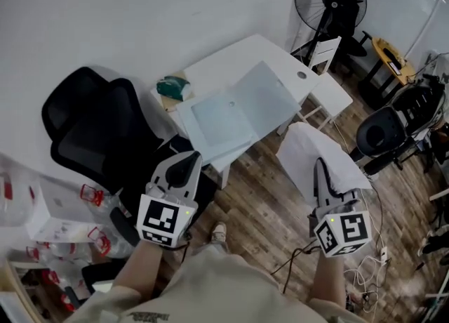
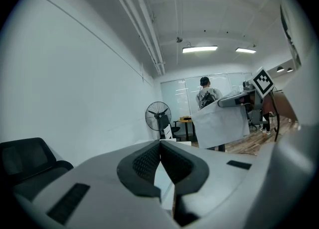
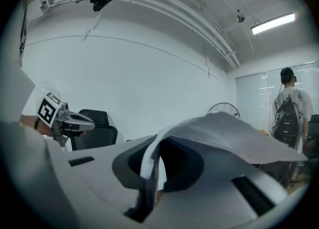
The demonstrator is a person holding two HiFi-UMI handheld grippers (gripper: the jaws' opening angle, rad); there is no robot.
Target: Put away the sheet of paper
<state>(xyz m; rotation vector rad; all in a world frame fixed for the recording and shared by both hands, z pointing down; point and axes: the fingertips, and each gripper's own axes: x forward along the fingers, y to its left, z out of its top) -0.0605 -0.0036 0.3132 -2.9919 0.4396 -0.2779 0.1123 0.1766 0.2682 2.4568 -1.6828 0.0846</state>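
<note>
Clearly the right gripper [image 1: 319, 167] is clamped on the sheet [image 1: 309, 146]. In its own view one edge of the paper [image 3: 234, 133] runs down between the closed jaws. The rest bends over the right-hand finger [image 3: 199, 168] and spreads away from the tips. From the head view the sheet hangs in the air over the wood floor [image 1: 259, 195], beside the desk [image 1: 238, 51] and apart from the open pale folder [image 1: 242, 114] lying on it. The left gripper [image 1: 188, 160] has its fingertips [image 2: 149, 161] pressed together with nothing between them. Both cubes carry black-and-white square markers, with no lettering I can read.
</note>
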